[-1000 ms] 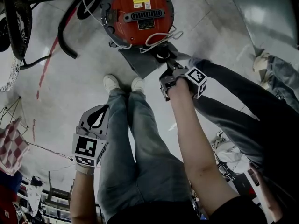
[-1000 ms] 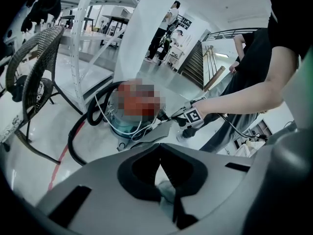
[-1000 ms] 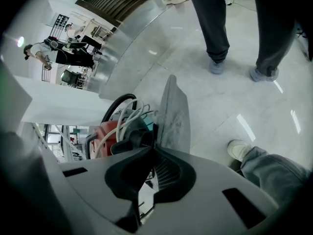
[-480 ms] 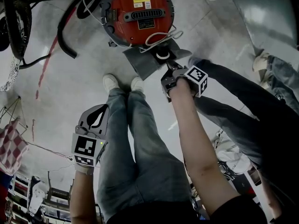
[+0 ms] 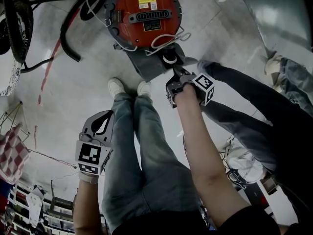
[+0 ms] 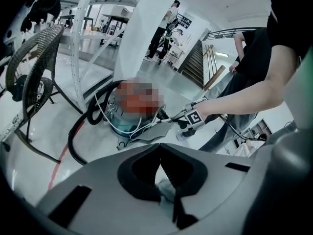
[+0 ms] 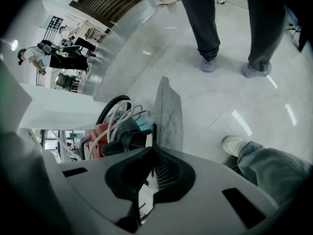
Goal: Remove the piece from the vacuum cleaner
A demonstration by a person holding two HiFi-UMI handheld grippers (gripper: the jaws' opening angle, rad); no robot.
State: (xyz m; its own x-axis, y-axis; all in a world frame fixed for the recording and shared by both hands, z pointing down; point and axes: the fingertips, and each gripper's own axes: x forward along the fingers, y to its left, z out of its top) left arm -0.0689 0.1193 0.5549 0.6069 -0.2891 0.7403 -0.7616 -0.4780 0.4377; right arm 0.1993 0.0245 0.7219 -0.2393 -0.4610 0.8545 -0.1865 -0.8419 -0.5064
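Pale polished floor point(image 5: 73, 97) under you, seen steeply from above. Far left: a dark wicker chair point(image 5: 19, 18), and lower down a red-and-white checked cloth point(image 5: 11, 156). A black hose point(image 5: 68, 31) curves across the floor from the chair side toward the machine. Your left gripper point(image 5: 103, 117) hangs low beside your left leg, marker cube point(image 5: 90, 158) toward you, well apart from the work. Its own view shows the jaws point(image 6: 159, 156) brought together at the tips with nothing between them; only pale fabric shows through the gap behind. Your jeans point(image 5: 146, 151) run up the middle of the head view, and your white shoes point(image 5: 116, 87) are planted just short of the machine. The red vacuum cleaner point(image 5: 144, 11) sits at top centre, a white cable point(image 5: 168, 37) looped loosely over its near side. The grey piece point(image 5: 149, 65) lies between your shoes and the vacuum cleaner, touching its base; a round black socket point(image 5: 168, 58) sits on its right-hand part. Your right gripper point(image 5: 175, 71) reaches down to that piece's right edge. In the right gripper view its jaws point(image 7: 152, 148) are almost fully closed, the tips pinched on the thin edge of the grey piece point(image 7: 168, 114), which stands up on edge beyond them, with a black ribbed hose connector point(image 7: 132, 141) just to its left. Right side: another person's dark trousers point(image 5: 244, 97) cross the floor close by your right forearm.
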